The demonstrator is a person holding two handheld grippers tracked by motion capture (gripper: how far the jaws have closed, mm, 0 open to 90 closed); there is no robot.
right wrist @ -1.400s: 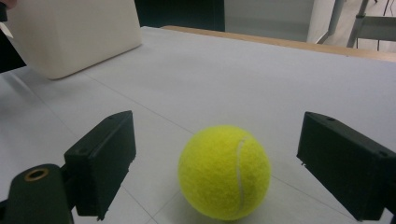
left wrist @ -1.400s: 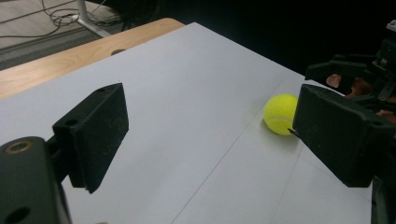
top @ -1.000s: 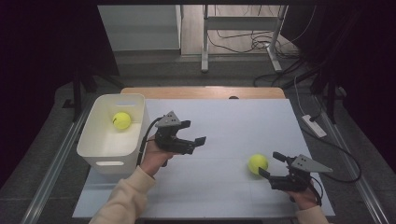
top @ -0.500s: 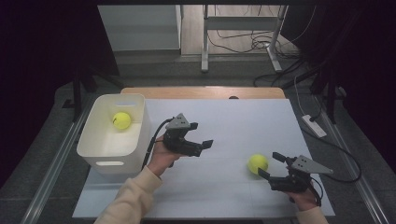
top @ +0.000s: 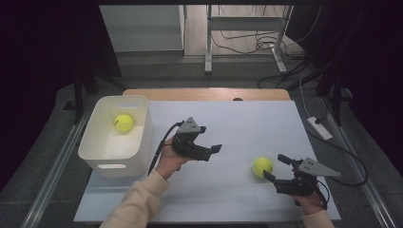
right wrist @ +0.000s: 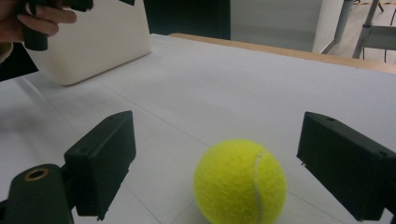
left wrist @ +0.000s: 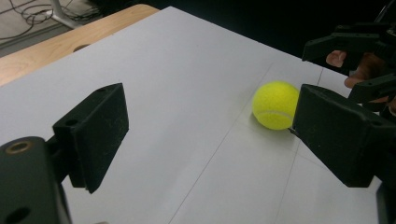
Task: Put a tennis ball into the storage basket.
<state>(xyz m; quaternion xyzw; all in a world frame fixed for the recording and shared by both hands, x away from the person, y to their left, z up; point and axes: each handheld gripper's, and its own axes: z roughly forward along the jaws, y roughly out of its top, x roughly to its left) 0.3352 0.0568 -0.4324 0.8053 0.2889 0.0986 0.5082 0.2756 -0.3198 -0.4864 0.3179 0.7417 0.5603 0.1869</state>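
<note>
A yellow tennis ball (top: 262, 166) lies on the white table sheet at the front right. My right gripper (top: 273, 166) rests just right of it, open; in the right gripper view the ball (right wrist: 240, 182) sits ahead between the wide-apart jaws of the gripper (right wrist: 217, 128), untouched. My left gripper (top: 212, 153) hovers over the table's middle, open and empty, pointing right at the ball (left wrist: 275, 105). Its jaws (left wrist: 210, 126) stand far apart in the left gripper view. A second tennis ball (top: 123, 122) lies inside the white bin (top: 114, 152) at the left.
The white sheet (top: 237, 118) covers a wooden table whose bare edge (top: 204, 93) shows at the back. A power strip (top: 319, 127) and cables lie off the right side. Metal stand legs (top: 208, 42) rise behind the table.
My left gripper has moved right, away from the bin and toward the table's middle. The right gripper and both balls have stayed put.
</note>
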